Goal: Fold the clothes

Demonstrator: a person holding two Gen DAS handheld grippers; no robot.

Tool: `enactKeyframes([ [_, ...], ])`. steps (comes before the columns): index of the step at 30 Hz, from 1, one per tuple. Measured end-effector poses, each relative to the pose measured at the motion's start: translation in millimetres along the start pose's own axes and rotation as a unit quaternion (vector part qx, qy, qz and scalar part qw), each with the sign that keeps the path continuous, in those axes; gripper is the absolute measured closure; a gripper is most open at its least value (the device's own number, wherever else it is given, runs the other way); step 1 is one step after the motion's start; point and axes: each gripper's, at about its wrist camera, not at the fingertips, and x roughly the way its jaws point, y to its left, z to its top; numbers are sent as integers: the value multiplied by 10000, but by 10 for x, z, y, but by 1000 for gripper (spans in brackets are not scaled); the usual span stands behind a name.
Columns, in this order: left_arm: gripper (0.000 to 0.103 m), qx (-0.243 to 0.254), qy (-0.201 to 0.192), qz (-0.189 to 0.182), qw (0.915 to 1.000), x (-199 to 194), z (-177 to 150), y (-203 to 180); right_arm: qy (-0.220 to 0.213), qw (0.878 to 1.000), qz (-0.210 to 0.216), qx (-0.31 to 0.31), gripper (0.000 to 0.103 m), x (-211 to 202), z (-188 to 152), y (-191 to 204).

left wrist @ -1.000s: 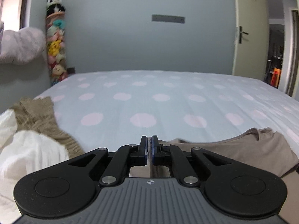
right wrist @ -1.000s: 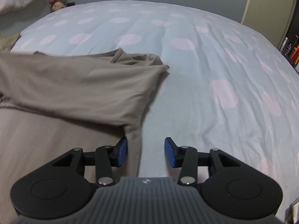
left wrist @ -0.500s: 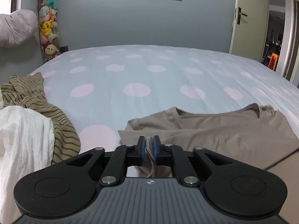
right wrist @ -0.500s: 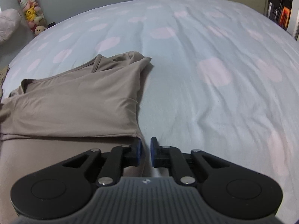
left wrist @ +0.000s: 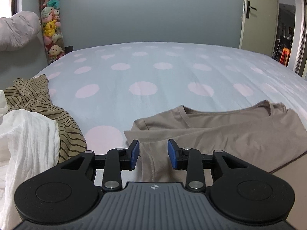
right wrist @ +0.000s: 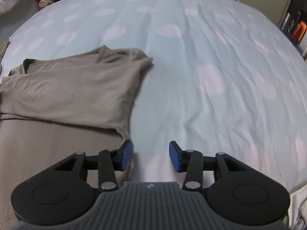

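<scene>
1. The plain taupe cotton T-shirt (left wrist: pixel 230 134) lies on the pale blue bed sheet with pink dots (left wrist: pixel 144 72), its top part already folded over the body.
2. The left gripper (left wrist: pixel 153 153) has just been opening; a hem fold lies between its fingers, unpinched.
3. The right gripper (right wrist: pixel 150 156) has just opened too, holding nothing, beside the shirt's edge.
4. This fold seems just released; the next move needs a new grasp for another fold.
5. A brown striped garment (left wrist: pixel 44 105) and a white crinkled cloth (left wrist: pixel 28 140) wait at the left.
</scene>
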Motion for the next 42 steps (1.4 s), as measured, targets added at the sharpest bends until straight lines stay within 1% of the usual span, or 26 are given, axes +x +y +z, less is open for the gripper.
enactKeyframes([
  [2, 70, -35, -63, -39, 10000, -21, 18, 3, -36, 9997, -13, 238, 56, -47, -9, -83],
  [4, 64, -82, -64, -43, 9999, -34, 24, 8, -233, 9987, 73, 451, 55, -60, 82, -78],
  [5, 63, -106, -44, -69, 9999, -36, 24, 12, -328, 9979, 134, 541, 53, -53, 145, -57],
  [7, 62, -124, 15, -92, 9999, -32, 18, 18, -519, 9958, 257, 709, 46, -11, 286, 15],
  [9, 62, -135, 67, -90, 9998, -25, 8, 24, -707, 9930, 379, 868, 35, 56, 437, 112],
  [10, 61, -149, 83, -102, 9998, -18, 3, 28, -740, 9920, 422, 931, 33, 113, 496, 161],
  [13, 61, -191, 150, -150, 9996, 16, -20, 35, -790, 9897, 515, 1073, 33, 295, 660, 308],
  [16, 61, -194, 209, -195, 9994, 57, -49, 38, -706, 9906, 431, 1087, 33, 522, 756, 435],
  [20, 61, -236, 232, -227, 9992, 91, -73, 50, -561, 9902, 347, 1227, 33, 777, 788, 496],
  [22, 60, -264, 238, -244, 9991, 106, -79, 55, -564, 9903, 207, 1255, 34, 856, 804, 503],
  [23, 60, -269, 242, -249, 9990, 113, -83, 54, -586, 9904, 118, 1250, 41, 875, 818, 501],
  [24, 60, -274, 246, -254, 9990, 119, -86, 53, -607, 9904, 29, 1241, 55, 892, 832, 498],
  [25, 60, -277, 247, -256, 9990, 123, -88, 50, -626, 9910, -64, 1181, 64, 893, 847, 493],
  [26, 60, -280, 247, -259, 9990, 127, -90, 48, -644, 9915, -156, 1120, 78, 894, 862, 487],
  [27, 60, -282, 247, -262, 9990, 130, -92, 45, -639, 9923, -216, 1035, 82, 896, 880, 477],
  [30, 60, -284, 235, -266, 9990, 121, -87, 49, -603, 9945, -294, 808, 83, 909, 905, 466],
  [33, 60, -251, 242, -266, 9990, 115, -89, 52, -584, 9950, -320, 750, 83, 938, 911, 461],
  [37, 59, -148, 440, -189, 9987, 158, -111, 37, -568, 9949, -317, 776, 82, 926, 907, 433],
  [40, 58, -134, 743, -27, 9971, 208, -141, 42, -572, 9946, -435, 747, 76, 850, 912, 407],
  [42, 58, -165, 741, 23, 9971, 165, -145, 45, -575, 9943, -517, 730, 63, 798, 915, 388],
])
